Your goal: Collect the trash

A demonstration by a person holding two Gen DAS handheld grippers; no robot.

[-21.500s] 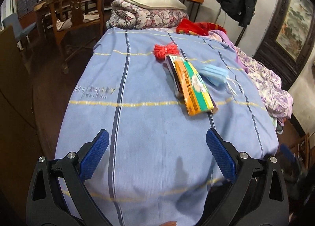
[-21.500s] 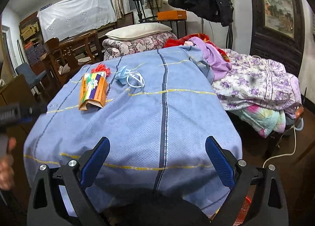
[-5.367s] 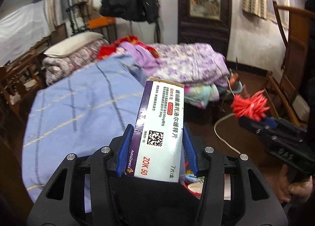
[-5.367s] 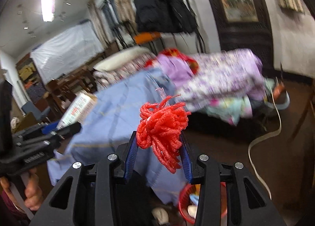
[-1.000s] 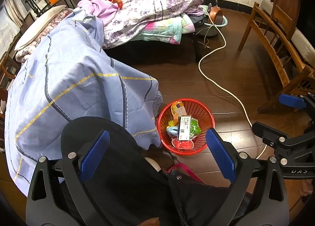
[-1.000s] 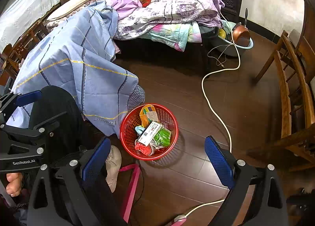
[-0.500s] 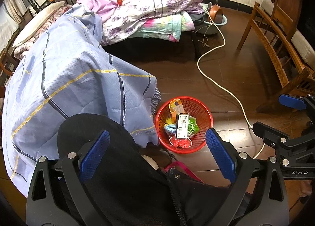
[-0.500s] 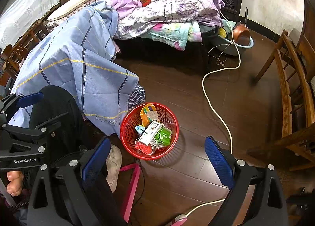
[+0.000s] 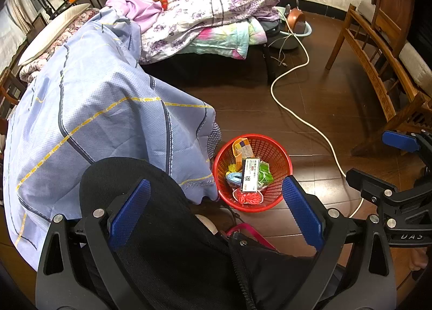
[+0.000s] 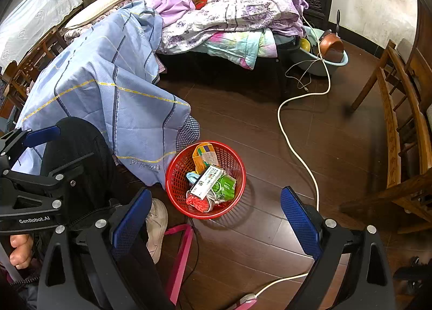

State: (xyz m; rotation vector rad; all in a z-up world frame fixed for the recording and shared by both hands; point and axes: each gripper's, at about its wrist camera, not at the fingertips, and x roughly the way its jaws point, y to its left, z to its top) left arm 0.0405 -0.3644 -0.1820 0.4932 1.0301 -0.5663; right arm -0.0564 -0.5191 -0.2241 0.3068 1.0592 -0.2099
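A red mesh basket (image 9: 280,164) stands on the dark wooden floor (image 10: 270,126), just beside the hanging corner of a blue striped cloth (image 9: 108,110) draped over a surface; the trash lies inside it. On top rests a white medicine box (image 10: 206,182), tilted against a green packet (image 10: 225,185); an orange-and-yellow carton (image 10: 203,156) leans against the far wall of the basket; a blue face mask (image 9: 234,177) shows beside the box, and a bundle of red string (image 10: 198,203) lies at the near rim.

The left hand-held gripper (image 9: 216,212) hangs above the floor with its blue pads wide apart, released and holding nothing; a black-clad leg (image 9: 151,202) of the person fills the gap below it. The right hand-held gripper (image 10: 213,218) is likewise spread wide and bare, the basket seen between its pads; a white shoe (image 10: 158,225) and a pink strap (image 10: 181,253) lie near its left pad.

A white cable (image 10: 299,158) snakes across the floor to the right of the basket; behind, a bed (image 10: 237,18) carries floral quilts, and a pale blue basin (image 10: 321,65) sits on the floor at its end with a brown pot (image 10: 332,47) in it; a wooden chair (image 10: 399,131) stands at the right.
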